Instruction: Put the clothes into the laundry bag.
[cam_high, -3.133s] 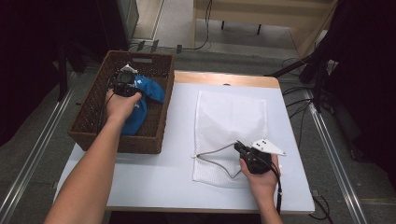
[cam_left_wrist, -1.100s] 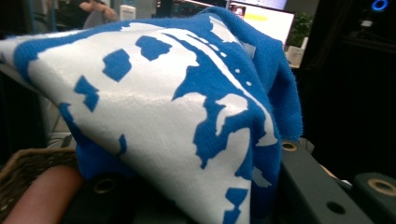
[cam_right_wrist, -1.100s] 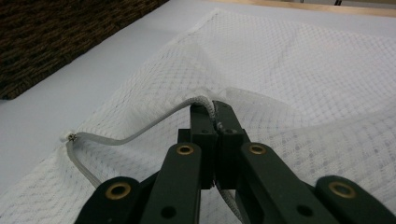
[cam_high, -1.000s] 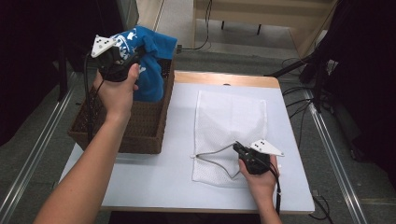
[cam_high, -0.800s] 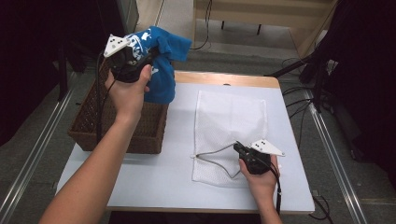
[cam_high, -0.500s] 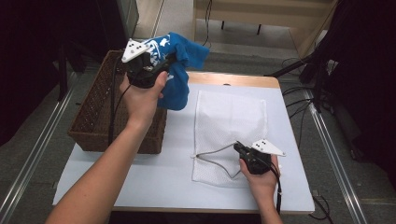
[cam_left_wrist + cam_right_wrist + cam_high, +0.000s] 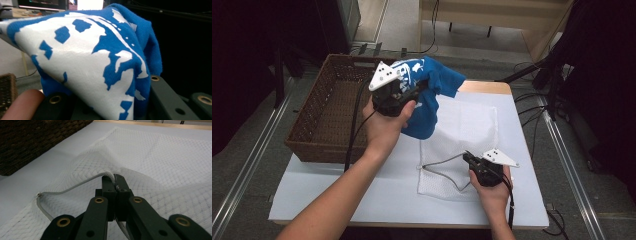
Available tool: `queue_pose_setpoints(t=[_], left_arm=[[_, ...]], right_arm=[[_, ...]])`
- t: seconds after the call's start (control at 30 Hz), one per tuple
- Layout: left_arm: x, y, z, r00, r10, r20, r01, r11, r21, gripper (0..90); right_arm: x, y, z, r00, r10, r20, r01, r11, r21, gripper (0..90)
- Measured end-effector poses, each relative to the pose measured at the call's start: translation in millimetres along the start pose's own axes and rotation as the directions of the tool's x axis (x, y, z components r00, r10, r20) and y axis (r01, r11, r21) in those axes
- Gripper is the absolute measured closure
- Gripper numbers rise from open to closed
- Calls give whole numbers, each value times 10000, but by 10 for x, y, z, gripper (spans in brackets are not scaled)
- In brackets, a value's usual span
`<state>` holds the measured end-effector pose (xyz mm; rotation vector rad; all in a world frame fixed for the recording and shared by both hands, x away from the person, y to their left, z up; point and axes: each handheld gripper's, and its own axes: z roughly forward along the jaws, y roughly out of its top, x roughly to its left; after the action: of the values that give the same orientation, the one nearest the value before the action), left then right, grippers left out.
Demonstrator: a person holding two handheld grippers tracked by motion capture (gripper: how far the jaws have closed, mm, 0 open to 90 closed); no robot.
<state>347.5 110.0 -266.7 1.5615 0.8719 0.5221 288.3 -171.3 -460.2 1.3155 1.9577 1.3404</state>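
Nearest you, your right tool (image 7: pixel 473 161) is clamped shut on the drawstring (image 7: pixel 75 185) of the one white mesh bag (image 7: pixel 464 127), near the table (image 7: pixel 337 197) front edge. Beyond the bag's left edge, your left tool (image 7: pixel 412 92) grips one blue garment (image 7: pixel 432 87), lifted clear. One wicker basket (image 7: pixel 329 110) lies left of the bag. The left tool view shows the garment's white print.

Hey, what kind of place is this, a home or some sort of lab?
Probably a lab or workshop set up for recording, not a home: a white table stands on a bare grey floor with metal rails, loose cables trail beside it, and a hand-held left gripper carries a cable.
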Motion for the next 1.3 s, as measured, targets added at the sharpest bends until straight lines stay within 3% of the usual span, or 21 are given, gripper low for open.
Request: queue_pose_setpoints(t=[0.4,0.6,0.83,0.97,1.13,1.17,1.23,1.3], left_arm=[[-181,-473,-182,9956,-327,879,272,9976,637,772],[-221,-749,-315,9880,-781,1334,640,9922,1071,773],[-230,-1095,-446,9797,-895,1794,579,9831,1738,772],[-190,-1350,-540,9688,-1396,2049,938,9714,2183,772],[-142,-1684,-647,9396,-2176,2644,1450,9523,2687,773],[-141,-1729,-656,9332,-2254,2799,1449,9487,2809,773],[-161,-1796,-670,9270,-2229,3016,1322,9469,2932,774],[-189,-1866,-663,9117,-2260,3431,1144,9417,3163,774]], right_arm=[[-12,5,5,9999,45,-147,-46,10000,-38,899],[-3,6,8,9998,52,-177,-53,10000,-17,899],[-6,17,-5,9997,88,-207,-89,9999,-65,899],[-5,28,-9,9997,107,-211,-108,9999,-65,899],[16,52,-4,9996,84,-261,-86,9999,-105,899],[23,77,-11,9995,112,-287,-115,9998,-132,899],[20,88,-12,9996,79,-281,-84,9998,-179,899],[21,117,-19,9995,157,-292,-164,9996,-247,899]])
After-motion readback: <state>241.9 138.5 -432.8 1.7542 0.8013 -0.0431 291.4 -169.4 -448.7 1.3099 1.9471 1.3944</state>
